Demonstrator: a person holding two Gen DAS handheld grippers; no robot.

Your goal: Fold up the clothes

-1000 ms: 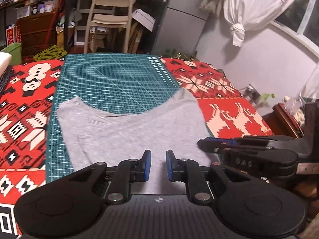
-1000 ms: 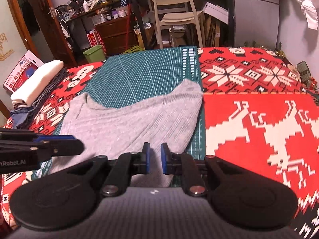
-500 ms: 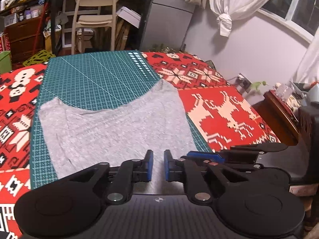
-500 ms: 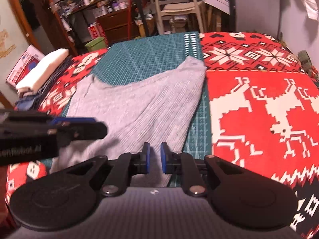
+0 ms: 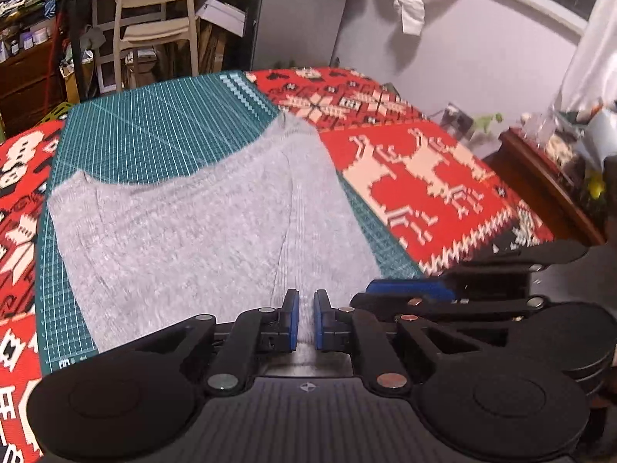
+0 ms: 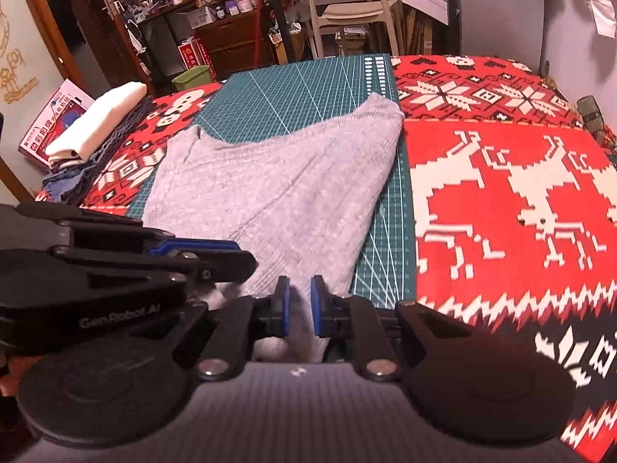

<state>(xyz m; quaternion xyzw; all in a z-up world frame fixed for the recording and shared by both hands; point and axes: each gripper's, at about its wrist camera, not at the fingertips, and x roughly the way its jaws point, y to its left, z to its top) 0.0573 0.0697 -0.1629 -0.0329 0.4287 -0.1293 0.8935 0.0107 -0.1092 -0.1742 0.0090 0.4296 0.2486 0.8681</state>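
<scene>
**Both grippers pinch the near hem of the grey top**

I see the light grey ribbed knit garment [image 5: 200,227] lying mostly on the dark green gridded cutting mat [image 5: 154,131], its far edge curving in a scoop between two raised corners. Its near edge runs up into both tools. My left gripper [image 5: 305,320] has its blue-padded jaws drawn nearly together with a strip of grey cloth between them, so it is clamped on the fabric. My right gripper [image 6: 297,306] stands the same way, jaws close on a bunched fold of the garment near its right corner. The two grippers sit just beside each other, left one crossing the right wrist view.

Against the frames from a second ago, the garment looks pulled toward me and more stretched lengthwise, with long ridges now running from the grippers toward the far right corner, and the grippers have closed in on each other.

Under the mat lies a red, white and black reindeer-pattern blanket [image 6: 501,193]. The left tool's side reads "GenRobot.AI". A red-and-white printed box [image 6: 54,123] at far left carries writing too small to read.
</scene>
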